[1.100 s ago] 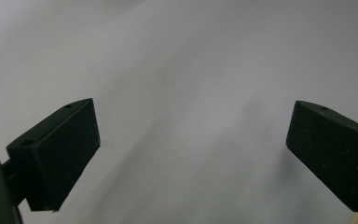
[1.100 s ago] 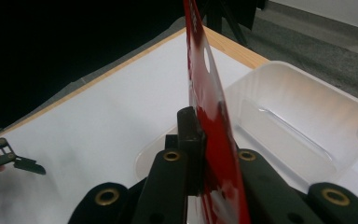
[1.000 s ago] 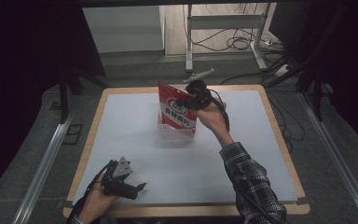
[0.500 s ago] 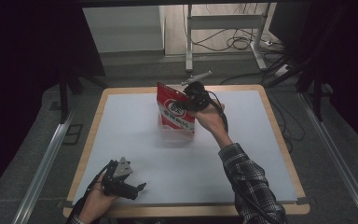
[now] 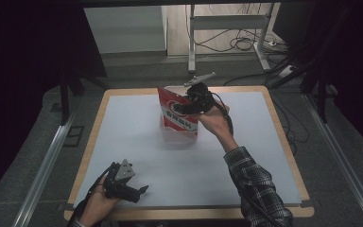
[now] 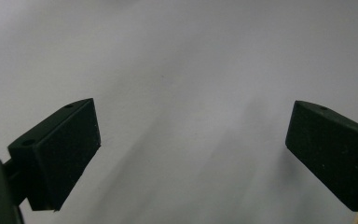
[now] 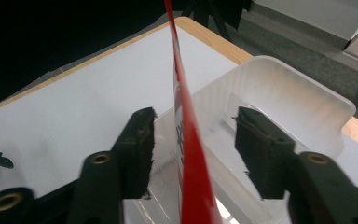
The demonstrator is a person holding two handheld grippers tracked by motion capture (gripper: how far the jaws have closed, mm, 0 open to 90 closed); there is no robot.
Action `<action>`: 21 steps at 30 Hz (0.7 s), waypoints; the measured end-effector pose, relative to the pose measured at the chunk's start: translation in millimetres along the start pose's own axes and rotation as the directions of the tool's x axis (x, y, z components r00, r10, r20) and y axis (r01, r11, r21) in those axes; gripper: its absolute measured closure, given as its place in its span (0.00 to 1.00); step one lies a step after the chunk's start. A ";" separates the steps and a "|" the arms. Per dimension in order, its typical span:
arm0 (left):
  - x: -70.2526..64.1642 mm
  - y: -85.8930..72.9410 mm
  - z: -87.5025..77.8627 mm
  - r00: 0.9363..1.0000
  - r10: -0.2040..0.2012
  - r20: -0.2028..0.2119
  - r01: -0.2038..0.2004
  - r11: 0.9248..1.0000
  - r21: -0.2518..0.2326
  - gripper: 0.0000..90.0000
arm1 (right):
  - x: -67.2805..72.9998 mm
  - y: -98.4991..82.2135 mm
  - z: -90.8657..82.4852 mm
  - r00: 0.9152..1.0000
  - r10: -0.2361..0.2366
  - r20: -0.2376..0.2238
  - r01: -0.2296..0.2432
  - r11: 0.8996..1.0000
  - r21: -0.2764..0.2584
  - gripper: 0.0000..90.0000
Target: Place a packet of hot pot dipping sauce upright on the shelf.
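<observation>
Red pouch: a red bag with white print, standing upright in a clear plastic tray at the far middle of the white table; in the right gripper view it is seen edge-on, a thin red strip rising from the bottom of the frame to the top

Clear tray: translucent, shallow, with rounded corners; it sits close to the table's far wooden edge, and the pouch stands inside it

Right gripper: held at the pouch's top right corner, hand reaching in from the right; its jaws have just been opening and now stand apart on either side of the pouch's upper edge

Pouch against the right jaws: the red edge runs up through the gap, nearer the left jaw than the right one; clear space shows between the pouch and the right jaw, and the left jaw looks just off it, though whether it brushes the film I cannot tell; neither pad presses on the bag

Right gripper from above: it overlaps the pouch's upper right part, with the person's hand and checked sleeve trailing back toward the near edge

Left gripper: resting low at the near left corner of the table, well apart from the pouch and tray

Left jaws: spread wide in the left gripper view, with bare white table surface between them
</observation>
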State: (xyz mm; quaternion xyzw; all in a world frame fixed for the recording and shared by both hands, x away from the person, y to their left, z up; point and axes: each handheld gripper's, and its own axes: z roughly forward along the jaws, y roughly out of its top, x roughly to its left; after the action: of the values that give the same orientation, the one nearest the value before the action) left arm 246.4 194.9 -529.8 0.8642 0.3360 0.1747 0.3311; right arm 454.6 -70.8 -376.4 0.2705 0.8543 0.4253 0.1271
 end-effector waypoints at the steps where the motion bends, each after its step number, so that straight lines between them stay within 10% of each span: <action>1: 0.0 0.0 0.0 1.000 0.001 0.000 -0.001 1.000 0.001 0.03 | 0.2 0.1 -0.8 1.000 -0.001 0.000 0.001 1.000 -0.003 0.46; 21: -0.4 0.1 0.2 1.000 0.003 -0.002 -0.003 1.000 0.003 0.03 | 5.3 -10.6 -16.3 1.000 -0.027 -0.011 0.027 0.999 -0.023 0.19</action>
State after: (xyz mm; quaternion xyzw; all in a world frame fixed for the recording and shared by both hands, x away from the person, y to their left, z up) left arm 246.3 194.4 -529.9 0.8651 0.3352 0.1757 0.3291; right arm 439.3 -83.7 -374.9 0.2550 0.8537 0.4346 0.1311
